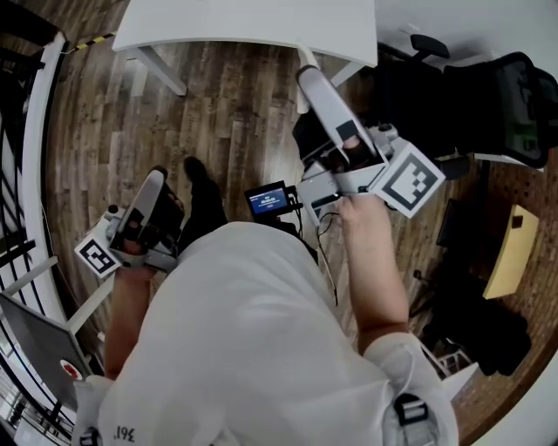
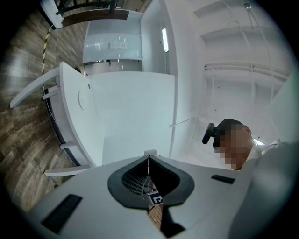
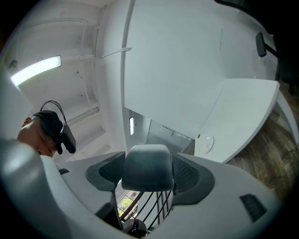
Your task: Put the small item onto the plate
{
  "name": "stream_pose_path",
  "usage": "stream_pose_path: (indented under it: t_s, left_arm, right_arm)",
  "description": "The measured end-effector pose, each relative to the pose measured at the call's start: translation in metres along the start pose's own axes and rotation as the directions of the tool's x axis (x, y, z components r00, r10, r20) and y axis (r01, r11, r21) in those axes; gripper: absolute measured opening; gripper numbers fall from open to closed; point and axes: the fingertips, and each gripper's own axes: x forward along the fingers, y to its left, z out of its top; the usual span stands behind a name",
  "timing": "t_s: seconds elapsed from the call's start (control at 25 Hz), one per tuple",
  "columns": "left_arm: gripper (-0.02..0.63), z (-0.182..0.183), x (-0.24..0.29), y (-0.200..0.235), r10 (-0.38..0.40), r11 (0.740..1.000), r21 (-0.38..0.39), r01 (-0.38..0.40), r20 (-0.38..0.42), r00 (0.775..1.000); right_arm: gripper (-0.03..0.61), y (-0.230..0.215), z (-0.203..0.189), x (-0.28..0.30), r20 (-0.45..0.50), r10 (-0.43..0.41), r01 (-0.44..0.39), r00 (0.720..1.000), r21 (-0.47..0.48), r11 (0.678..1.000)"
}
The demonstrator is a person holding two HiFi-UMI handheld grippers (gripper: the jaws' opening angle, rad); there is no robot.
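No plate shows in any view. My right gripper is raised in front of me and points toward the white table. In the right gripper view its jaws are shut on a small rounded grey block that fills the gap between the dark pads. My left gripper hangs low at my left side over the wooden floor. In the left gripper view its jaws are shut tip to tip with nothing between them. Both gripper views look up at white walls and the table's underside.
A white table stands ahead of me on the wooden floor. A black office chair and a pale yellow board are at my right. A black railing runs along the left. A small lit screen hangs at my chest.
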Motion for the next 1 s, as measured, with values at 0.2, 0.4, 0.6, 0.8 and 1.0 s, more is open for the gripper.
stream_pose_path:
  t_s: [0.2,0.4,0.6,0.8,1.0]
  left_arm:
    - [0.006,0.090,0.010,0.017,-0.021,1.000,-0.012,0.020,-0.048,0.999]
    - [0.006,0.170,0.002,0.025,-0.030,1.000,-0.009,0.030,-0.090,0.995]
    - [0.006,0.224,-0.007,0.037,-0.034,0.999,-0.012,0.034,-0.073,0.997]
    - [0.006,0.252,-0.016,0.055,-0.021,1.000,-0.022,0.020,-0.051,0.998]
    - [0.006,0.272,-0.008,0.064,-0.011,1.000,-0.010,0.011,-0.026,1.000]
  right_arm:
    - [0.316,-0.011,-0.002,0.081,0.044,-0.033,0.034,0.998,-0.009,0.999]
    - [0.316,-0.013,-0.009,0.155,0.068,-0.065,0.069,0.996,-0.065,0.995]
    - [0.316,-0.034,-0.009,0.198,0.062,-0.120,0.128,0.991,-0.150,0.980]
    - [0.316,-0.061,-0.011,0.238,0.029,-0.194,0.196,0.981,-0.209,0.958]
    - [0.316,-0.103,-0.013,0.260,-0.025,-0.275,0.258,0.961,-0.273,0.927]
